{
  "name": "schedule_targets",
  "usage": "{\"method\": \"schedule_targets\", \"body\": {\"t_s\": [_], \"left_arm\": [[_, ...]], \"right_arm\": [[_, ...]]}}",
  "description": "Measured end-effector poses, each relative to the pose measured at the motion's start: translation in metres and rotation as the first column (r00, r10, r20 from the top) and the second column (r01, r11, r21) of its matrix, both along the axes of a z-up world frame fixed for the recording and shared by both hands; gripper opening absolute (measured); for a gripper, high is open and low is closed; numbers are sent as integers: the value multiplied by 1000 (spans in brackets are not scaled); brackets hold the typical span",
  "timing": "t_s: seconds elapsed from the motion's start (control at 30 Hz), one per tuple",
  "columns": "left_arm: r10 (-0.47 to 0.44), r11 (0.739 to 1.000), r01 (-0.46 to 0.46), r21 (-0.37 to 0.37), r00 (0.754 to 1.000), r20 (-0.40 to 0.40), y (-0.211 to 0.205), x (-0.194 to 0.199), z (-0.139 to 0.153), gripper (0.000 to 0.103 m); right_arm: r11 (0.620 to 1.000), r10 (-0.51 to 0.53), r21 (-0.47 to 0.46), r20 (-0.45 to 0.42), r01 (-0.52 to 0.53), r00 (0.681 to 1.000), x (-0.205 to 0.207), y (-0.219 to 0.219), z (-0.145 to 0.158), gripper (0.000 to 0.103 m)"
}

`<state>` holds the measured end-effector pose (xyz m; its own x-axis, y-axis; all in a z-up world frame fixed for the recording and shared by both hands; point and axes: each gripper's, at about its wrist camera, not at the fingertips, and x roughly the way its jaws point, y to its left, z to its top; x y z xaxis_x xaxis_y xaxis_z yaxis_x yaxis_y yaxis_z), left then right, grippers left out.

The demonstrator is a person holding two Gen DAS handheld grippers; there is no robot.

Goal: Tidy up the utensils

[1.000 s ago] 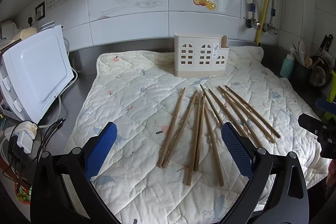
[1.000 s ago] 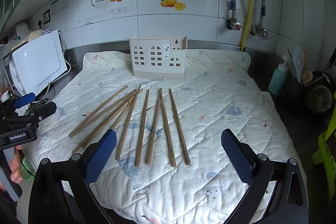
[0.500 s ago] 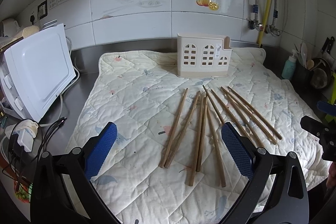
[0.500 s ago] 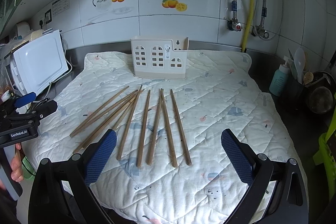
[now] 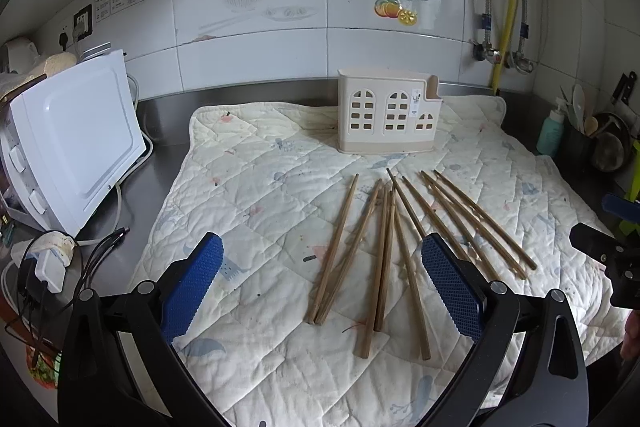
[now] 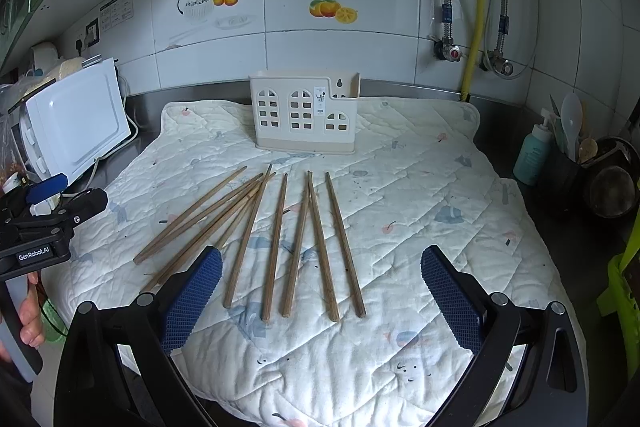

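Several wooden chopsticks (image 5: 384, 251) lie fanned out on a quilted cream mat (image 5: 260, 195); they also show in the right wrist view (image 6: 276, 239). A beige utensil holder (image 5: 386, 115) with window cut-outs stands upright at the mat's far edge, also in the right wrist view (image 6: 306, 115). My left gripper (image 5: 320, 287) is open and empty, above the near ends of the chopsticks. My right gripper (image 6: 320, 291) is open and empty, above the near ends too. The left gripper shows at the left edge of the right wrist view (image 6: 52, 211).
A white appliance (image 5: 76, 143) stands left of the mat, with cables and a plug (image 5: 48, 259) beside it. A teal bottle (image 6: 534, 155) and a dark pot of utensils (image 6: 576, 163) stand at the right. Pipes and a yellow hose (image 6: 478, 7) run down the tiled wall.
Both views have shifted slightly: the chopsticks and holder sit a little further right and lower in the frame. Both grippers stay open and empty.
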<state>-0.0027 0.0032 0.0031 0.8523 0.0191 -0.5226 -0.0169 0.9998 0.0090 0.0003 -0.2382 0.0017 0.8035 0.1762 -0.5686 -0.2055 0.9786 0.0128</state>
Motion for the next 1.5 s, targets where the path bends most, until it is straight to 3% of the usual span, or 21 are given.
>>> {"method": "schedule_targets", "body": {"t_s": [1.23, 1.37, 1.5], "left_arm": [[0, 999, 4, -51, 997, 75, 10, 0, 17, 98], [8, 999, -4, -46, 996, 93, 12, -1, 18, 98], [0, 999, 4, -49, 996, 90, 16, 2, 16, 87]], "right_arm": [[1000, 10, 9, 61, -11, 998, -2, -2, 8, 95], [1000, 12, 15, 54, -13, 998, 0, -4, 7, 80], [1000, 3, 22, 27, -4, 1000, 5, -9, -1, 77]]}}
